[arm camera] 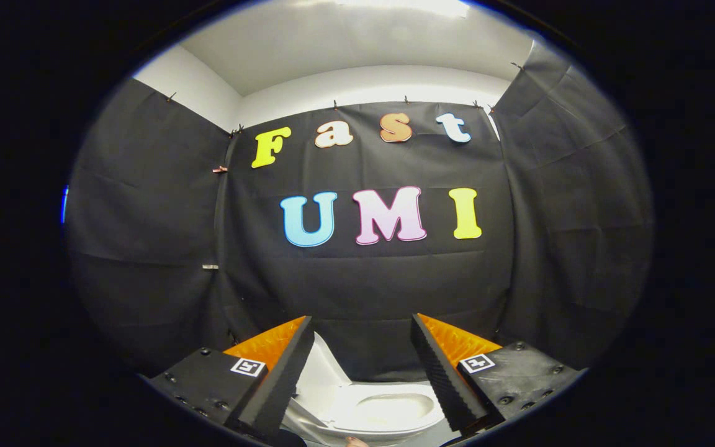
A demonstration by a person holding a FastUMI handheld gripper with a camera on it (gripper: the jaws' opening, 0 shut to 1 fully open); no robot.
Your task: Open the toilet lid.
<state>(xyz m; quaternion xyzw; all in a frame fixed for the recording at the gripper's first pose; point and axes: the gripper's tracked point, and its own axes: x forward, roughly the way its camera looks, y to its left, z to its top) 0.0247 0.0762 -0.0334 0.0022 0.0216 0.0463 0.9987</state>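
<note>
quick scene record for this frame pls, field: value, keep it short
tool: open, fingers apart, nothing between them
toilet: white, below and just beyond the fingertips, seen through the gap
toilet lid: appears raised, tilted up beside the left finger; bowl opening visible
contact: tool not touching the toilet, as far as can be seen
backdrop: black cloth wall behind the toilet

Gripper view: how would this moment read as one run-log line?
gripper: open, holding nothing | toilet: below, between fingers | lid: appears raised | black cloth wall: beyond
</note>
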